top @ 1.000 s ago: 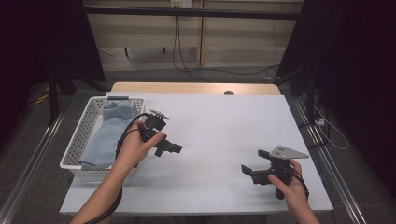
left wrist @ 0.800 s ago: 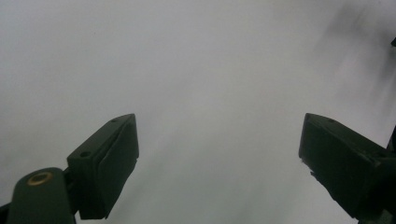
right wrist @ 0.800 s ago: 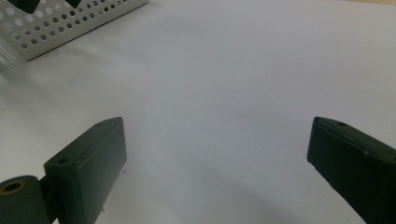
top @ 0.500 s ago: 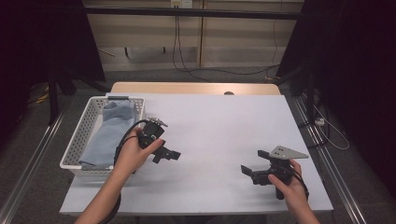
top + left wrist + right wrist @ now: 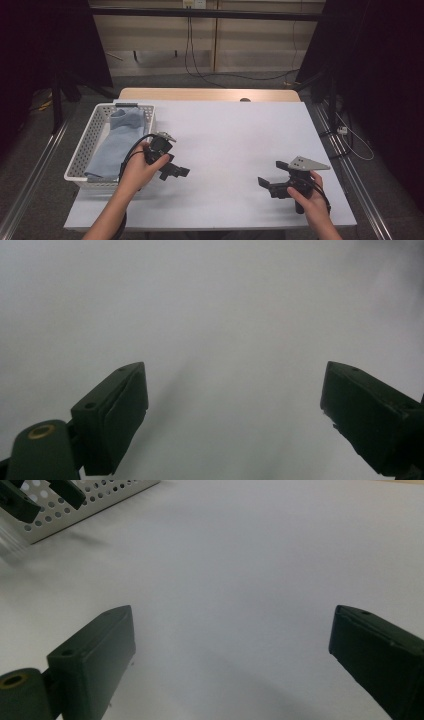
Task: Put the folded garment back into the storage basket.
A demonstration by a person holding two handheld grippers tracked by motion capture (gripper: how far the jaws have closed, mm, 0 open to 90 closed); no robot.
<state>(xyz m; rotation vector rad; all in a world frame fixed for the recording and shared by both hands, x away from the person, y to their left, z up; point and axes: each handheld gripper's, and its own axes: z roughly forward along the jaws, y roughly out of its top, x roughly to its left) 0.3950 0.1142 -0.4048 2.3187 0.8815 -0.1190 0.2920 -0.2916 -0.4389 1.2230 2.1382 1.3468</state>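
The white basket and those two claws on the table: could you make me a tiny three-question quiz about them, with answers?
1. True or false: the left claw grips the blue cloth.
2. Where does the cloth lie? A) in the white basket B) on the bare table C) under the right claw
3. Fill in: the jaws of both claws stand ____.

Key: 1 false, it holds nothing. 2 A. 3 open.

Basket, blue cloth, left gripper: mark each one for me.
Basket [image 5: 84, 145]: high view, on its perforated left wall.
Blue cloth [image 5: 116, 140]: high view, on the middle of the fabric lying in the basket.
Left gripper [image 5: 176, 172]: high view, midway between its open jaw tips, over the white table.
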